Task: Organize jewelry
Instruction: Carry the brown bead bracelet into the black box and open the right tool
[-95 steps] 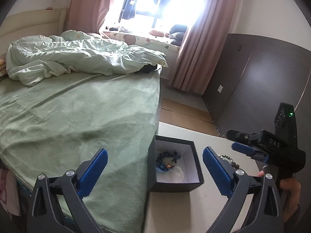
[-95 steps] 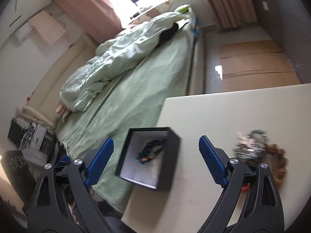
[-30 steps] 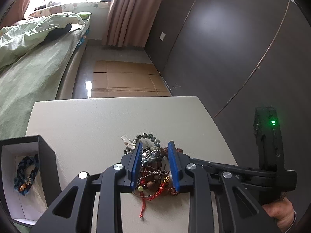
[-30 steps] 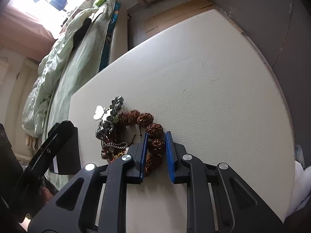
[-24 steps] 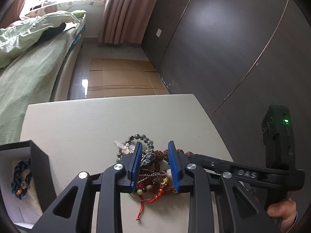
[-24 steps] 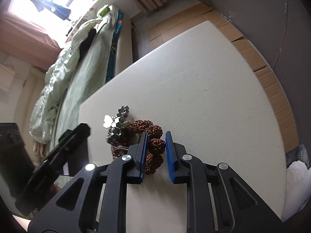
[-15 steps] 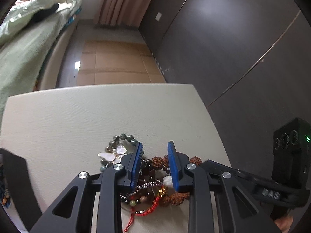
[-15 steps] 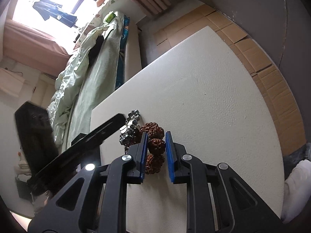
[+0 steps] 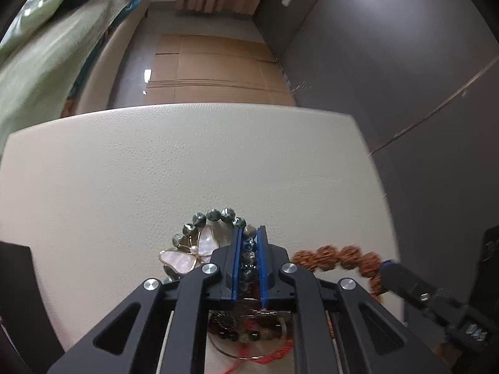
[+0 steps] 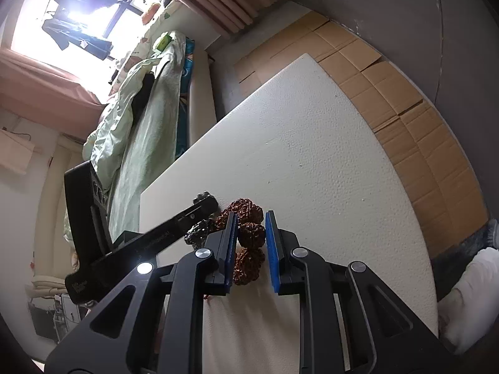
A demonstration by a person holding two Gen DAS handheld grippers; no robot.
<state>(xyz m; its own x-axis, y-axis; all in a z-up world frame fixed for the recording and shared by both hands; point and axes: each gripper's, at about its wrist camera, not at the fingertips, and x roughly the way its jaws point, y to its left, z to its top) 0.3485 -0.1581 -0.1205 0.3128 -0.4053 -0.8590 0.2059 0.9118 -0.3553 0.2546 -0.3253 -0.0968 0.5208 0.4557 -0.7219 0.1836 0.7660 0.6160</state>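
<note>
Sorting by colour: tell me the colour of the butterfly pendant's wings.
Pearly white with gold edging on the butterfly pendant, clearest in the left wrist view.

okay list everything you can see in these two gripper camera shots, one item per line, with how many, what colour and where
table: one, cream, under the jewelry pile
grey-green bead bracelet: one, between the left pads
brown seed-bead bracelet: one, between the right pads
butterfly piece: one, pearly white, left of the bead bracelet
red cord: one, in the pile under the left gripper
black box: one, left edge of table, mostly cut off
bed: one, pale green covers
cardboard: flattened, brown, on floor
left gripper: black, blue pads, jaws closing on the beads
right gripper: black, blue pads, clamped
</note>
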